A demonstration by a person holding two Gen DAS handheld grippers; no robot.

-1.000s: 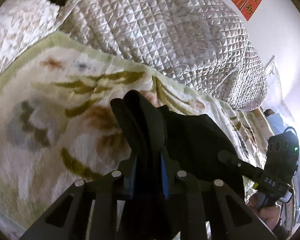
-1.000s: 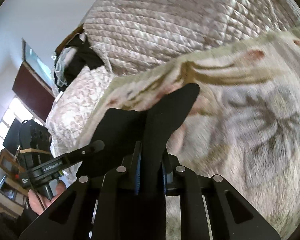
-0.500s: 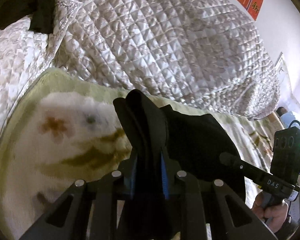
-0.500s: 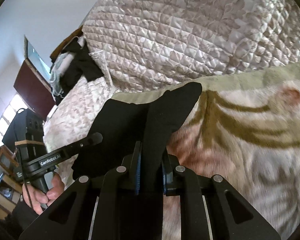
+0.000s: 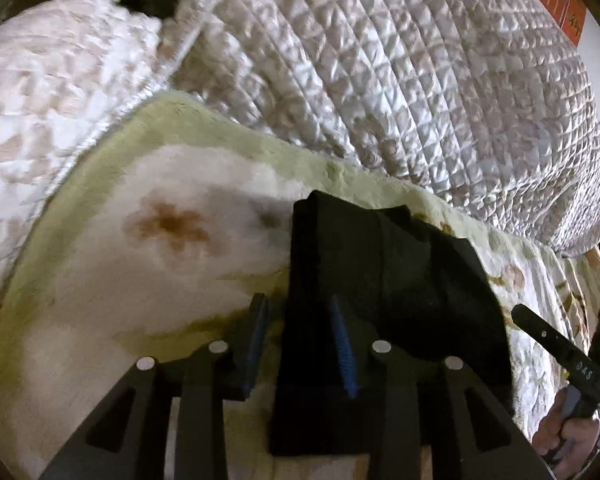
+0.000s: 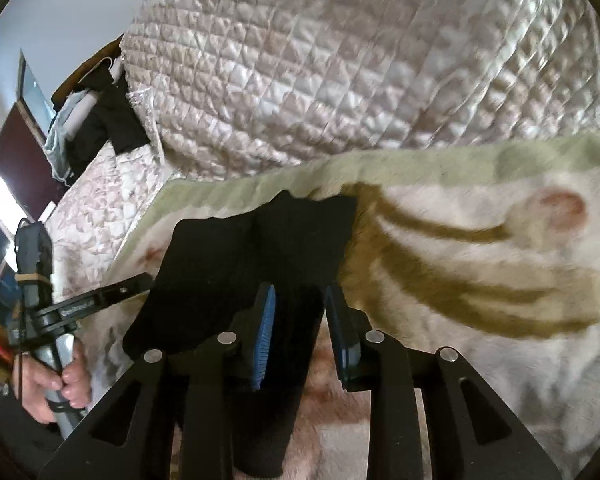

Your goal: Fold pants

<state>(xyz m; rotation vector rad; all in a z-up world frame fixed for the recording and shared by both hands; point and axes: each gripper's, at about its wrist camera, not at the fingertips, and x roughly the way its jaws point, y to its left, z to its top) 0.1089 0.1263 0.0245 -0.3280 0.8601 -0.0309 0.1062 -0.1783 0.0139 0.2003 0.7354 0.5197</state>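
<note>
The black pants lie folded on a floral fleece blanket, near its far green edge. My left gripper straddles their left end. Its jaws are opening: the cloth leans on the right pad, and a gap shows beside the left pad. My right gripper straddles the right end of the pants. Its jaws are opening too, with blanket showing between the cloth and the right pad. Each wrist view shows the other gripper, right and left, held in a hand.
A bulky quilted silver comforter rises just behind the blanket's far edge. Dark clothes lie heaped at the far left in the right wrist view, near a dark cabinet. A red wall hanging is at the upper right.
Both grippers carried the pants toward the blanket's far edge and lowered them. Both sets of jaws, shut on the cloth before, now stand apart, and the fold has settled onto the blanket.
</note>
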